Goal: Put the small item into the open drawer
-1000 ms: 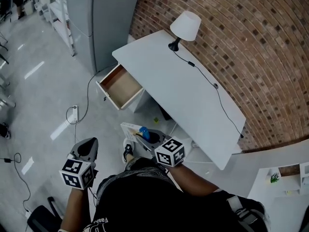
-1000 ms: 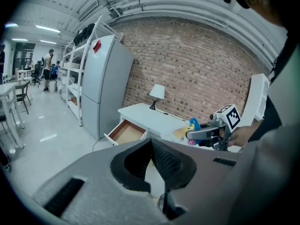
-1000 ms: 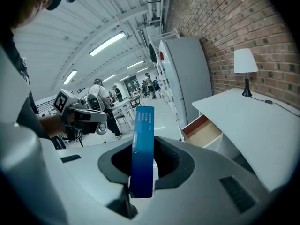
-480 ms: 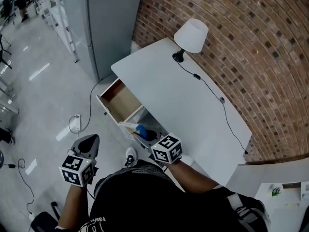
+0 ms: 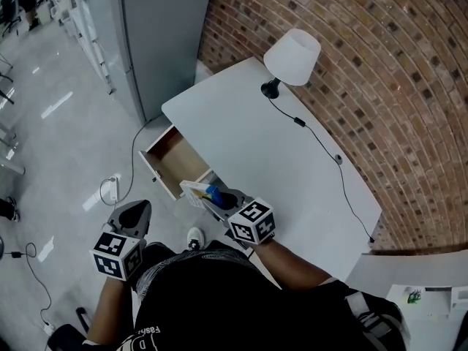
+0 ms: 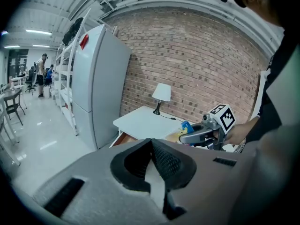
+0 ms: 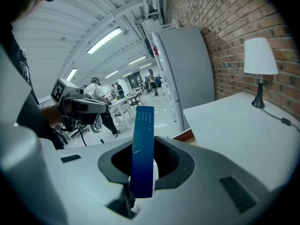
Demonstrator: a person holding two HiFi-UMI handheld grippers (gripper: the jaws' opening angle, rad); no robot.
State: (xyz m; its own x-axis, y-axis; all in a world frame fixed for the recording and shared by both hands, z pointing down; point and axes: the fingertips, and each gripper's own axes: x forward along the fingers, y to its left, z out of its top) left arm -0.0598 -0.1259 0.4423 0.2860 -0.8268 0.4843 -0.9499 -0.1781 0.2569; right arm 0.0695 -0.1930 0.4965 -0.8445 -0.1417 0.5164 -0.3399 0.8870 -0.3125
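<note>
By the white counter [image 5: 270, 159], right gripper [image 7: 144, 165] fingers pinched a blue box [image 7: 143, 135], writing too tiny to read; left gripper [image 6: 152, 161] fingers pressed together.

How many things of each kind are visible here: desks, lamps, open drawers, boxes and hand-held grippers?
White rectangular desk: 1
White-shaded table lamp: 1
Open wooden drawer: 1
Flat blue-and-white box: 1
Hand-held grippers: 2, the left hand-held gripper and the right hand-held gripper
Total: 6
</note>
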